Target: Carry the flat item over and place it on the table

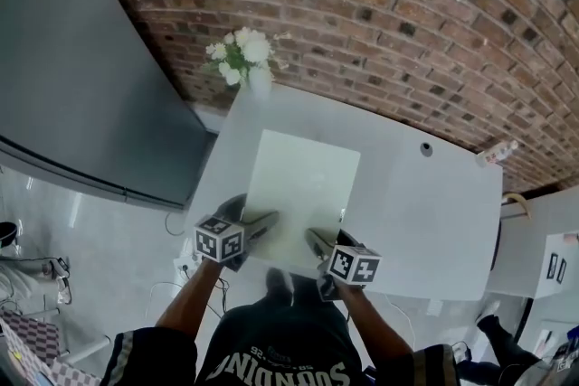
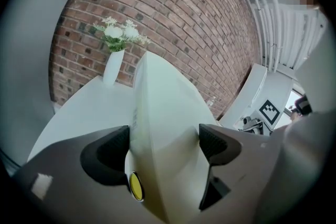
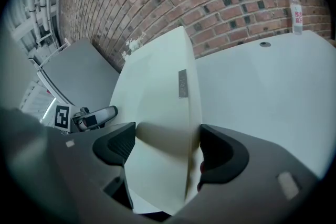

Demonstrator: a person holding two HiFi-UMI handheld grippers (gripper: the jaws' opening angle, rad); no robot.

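- Left gripper [image 2: 164, 147]: jaws were clamped on the near edge of the flat item [image 1: 303, 185], a pale board that filled the gap between both pads.
- Right gripper [image 3: 163, 147]: jaws were likewise closed on that near edge, at the corner farther from the vase [image 1: 260, 79].
- The flat item hung over the table [image 1: 425, 221] on the person's side of the vase. Its far edge pointed toward the vase but stopped short of it. Contact with the tabletop could not be told.
- Step judged in hand: setting the board down. It called for both grippers to descend level and together, so the board would not twist, and to release only once it rested flat.
- Risk judged: a forward push could tip the vase. The bottle [image 1: 496, 154], well apart from the vase, seemed no obstacle.
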